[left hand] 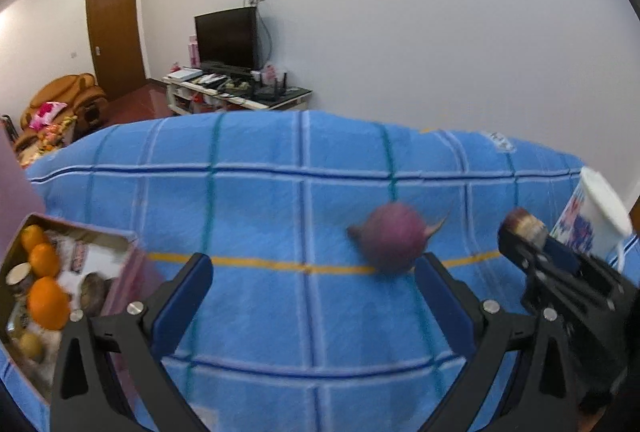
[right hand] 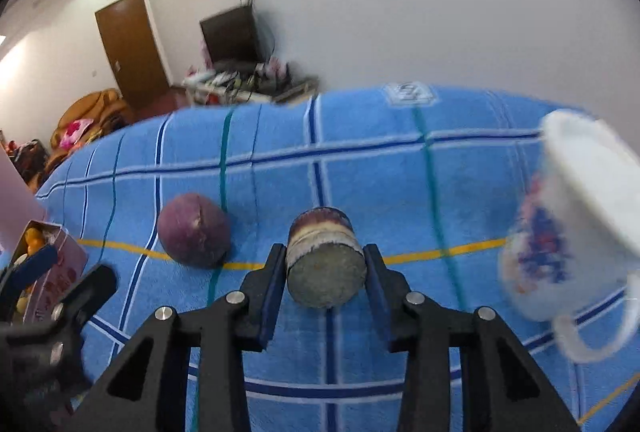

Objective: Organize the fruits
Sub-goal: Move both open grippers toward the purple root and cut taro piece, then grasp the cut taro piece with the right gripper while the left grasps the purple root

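A round purple fruit (left hand: 390,240) lies on the blue checked cloth (left hand: 260,199). My left gripper (left hand: 316,264) is open, and the fruit sits just beyond its right fingertip, not between the pads. In the right wrist view my right gripper (right hand: 326,256) is shut on a short cut stub (right hand: 326,268) with a purple rind and a grey cut face. The stub rests on the cloth, with the purple fruit (right hand: 194,236) to its left. An open pink box (left hand: 124,244) at the left holds oranges (left hand: 48,302) and other small items.
A white mug (right hand: 560,224) with a blue and red print stands at the right, close to my right gripper. The cloth's far edge drops off toward a room with a TV stand (left hand: 236,91), a door and a sofa. The left gripper's fingers (right hand: 94,282) show at the lower left.
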`<state>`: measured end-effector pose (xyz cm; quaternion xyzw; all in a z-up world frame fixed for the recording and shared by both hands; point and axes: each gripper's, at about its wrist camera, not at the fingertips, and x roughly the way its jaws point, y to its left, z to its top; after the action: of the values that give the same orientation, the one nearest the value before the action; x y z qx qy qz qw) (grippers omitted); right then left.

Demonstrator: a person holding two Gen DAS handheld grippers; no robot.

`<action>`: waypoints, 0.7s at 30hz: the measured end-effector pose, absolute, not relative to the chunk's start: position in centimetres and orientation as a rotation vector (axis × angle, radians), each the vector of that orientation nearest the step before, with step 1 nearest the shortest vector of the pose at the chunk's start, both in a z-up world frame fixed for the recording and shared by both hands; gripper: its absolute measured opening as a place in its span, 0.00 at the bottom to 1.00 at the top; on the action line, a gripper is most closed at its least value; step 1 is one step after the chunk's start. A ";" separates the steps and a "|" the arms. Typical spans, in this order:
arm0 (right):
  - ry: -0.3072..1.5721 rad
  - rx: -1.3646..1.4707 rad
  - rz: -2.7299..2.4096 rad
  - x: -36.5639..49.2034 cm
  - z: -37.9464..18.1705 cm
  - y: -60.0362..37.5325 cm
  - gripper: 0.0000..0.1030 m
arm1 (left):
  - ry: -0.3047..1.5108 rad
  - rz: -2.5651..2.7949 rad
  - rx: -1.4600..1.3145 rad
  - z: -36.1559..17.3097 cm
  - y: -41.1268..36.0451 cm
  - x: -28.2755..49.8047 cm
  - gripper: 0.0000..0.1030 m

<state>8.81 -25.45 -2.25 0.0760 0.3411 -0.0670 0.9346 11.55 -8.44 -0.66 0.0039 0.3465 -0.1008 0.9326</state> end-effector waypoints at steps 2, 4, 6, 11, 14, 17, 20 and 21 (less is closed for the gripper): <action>0.650 0.193 -0.163 8.0 -1.5 -26.1 0.39 | 0.711 -0.229 0.009 -0.8 -9.7 12.4 0.98; 0.612 0.207 -0.185 7.4 -0.9 -26.4 0.39 | 0.723 -0.247 0.029 -1.2 -11.2 13.2 0.94; 0.583 0.197 -0.223 7.0 -0.4 -26.7 0.39 | 0.752 -0.243 0.055 -1.9 -12.6 14.4 0.90; 0.564 0.216 -0.245 6.8 0.0 -27.3 0.39 | 0.870 -0.231 0.064 -4.0 -14.5 17.1 0.60; 0.584 0.230 -0.242 6.7 -0.2 -27.5 0.39 | 0.892 -0.244 0.041 -4.3 -14.6 17.4 0.54; 0.593 0.226 -0.232 7.2 -0.3 -27.2 0.39 | 0.890 -0.255 0.024 -4.1 -14.3 17.3 0.52; 0.588 0.210 -0.227 7.6 -0.2 -26.7 0.39 | 0.863 -0.242 0.019 -3.5 -13.4 16.3 0.52; 0.583 0.203 -0.227 7.5 -0.2 -26.6 0.39 | 0.834 -0.225 0.025 -3.1 -13.0 15.7 0.52</action>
<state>7.54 -26.55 -0.19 0.0998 0.2862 -0.1114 0.9464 15.67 -12.98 -3.10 0.0123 0.4041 -0.1090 0.9081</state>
